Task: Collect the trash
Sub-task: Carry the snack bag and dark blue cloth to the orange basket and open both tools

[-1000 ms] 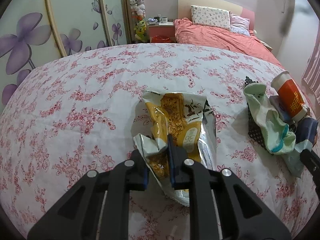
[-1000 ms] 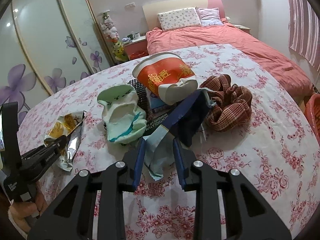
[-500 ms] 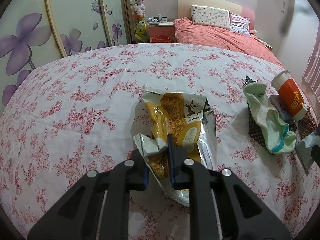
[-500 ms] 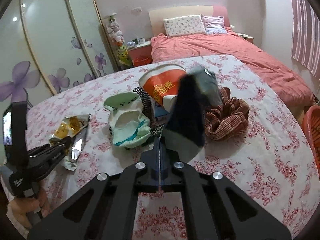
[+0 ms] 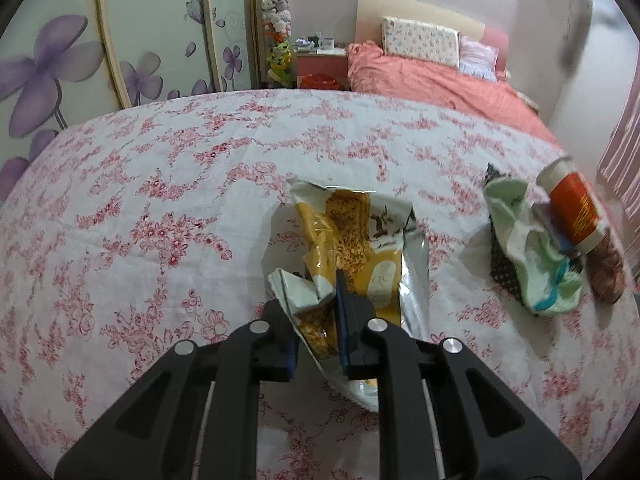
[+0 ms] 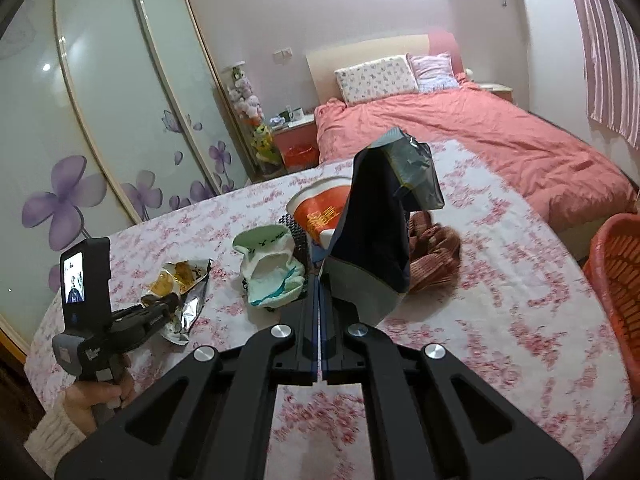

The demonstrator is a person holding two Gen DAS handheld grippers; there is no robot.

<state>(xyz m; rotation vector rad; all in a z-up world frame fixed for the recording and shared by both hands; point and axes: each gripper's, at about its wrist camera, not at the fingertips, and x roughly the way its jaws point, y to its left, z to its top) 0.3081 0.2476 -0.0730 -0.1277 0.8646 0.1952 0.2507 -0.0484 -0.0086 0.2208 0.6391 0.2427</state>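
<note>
The right gripper (image 6: 319, 280) is clamping a dark blue wrapper (image 6: 380, 236) by its lower corner, holding it above the surface (image 6: 500, 264), while the left gripper (image 5: 316, 312) is pinching the torn yellow snack bag (image 5: 360, 256) lying flat there. The thin wrapper is hanging top-heavy from a small pinch, so a quick swing toward the orange basket (image 6: 616, 264) could be working it loose, and the crinkly bag could be tearing or sliding free at its ragged edge. The flowered cloth is also carrying a paper cup (image 6: 324, 212), a pale sock (image 6: 272, 268) and brown fabric (image 6: 432, 252), with a pink bed (image 6: 480, 136) waiting beyond
</note>
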